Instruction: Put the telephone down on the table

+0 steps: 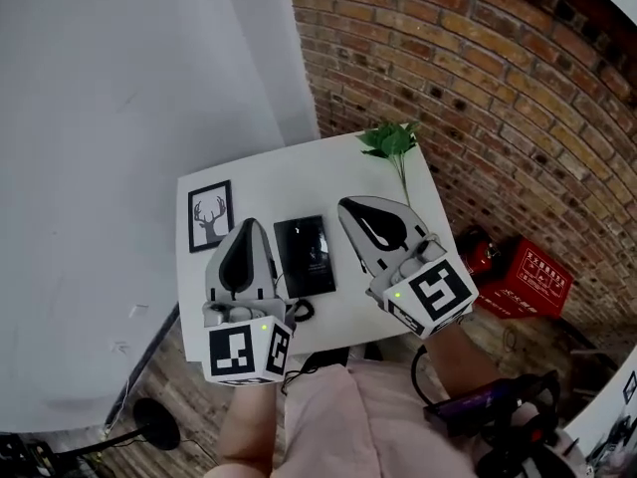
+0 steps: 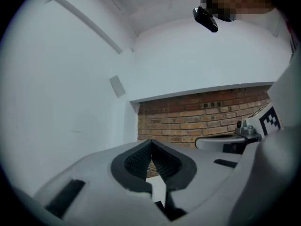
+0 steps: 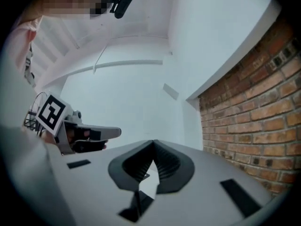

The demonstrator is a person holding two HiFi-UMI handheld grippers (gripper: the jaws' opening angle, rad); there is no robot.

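Telephone, a flat black rectangular slab [image 1: 305, 255], lies mid white table [image 1: 299, 182], toward its front edge, screen-up I think. Left gripper [image 1: 249, 225] and right gripper [image 1: 348, 207] hover either side, jaws fully closed, empty, held clear: placement looks finished.

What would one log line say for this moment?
phone: lying on table | left gripper: shut, empty | right gripper: shut, empty

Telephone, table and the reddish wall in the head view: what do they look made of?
Telephone: flat black slab, seemingly glossy face with a faint sheen, maybe glass.
Table: smooth matte white top, perhaps laminate or painted board; cannot tell which.
Wall: bare red brick, rough, with visible mortar lines.
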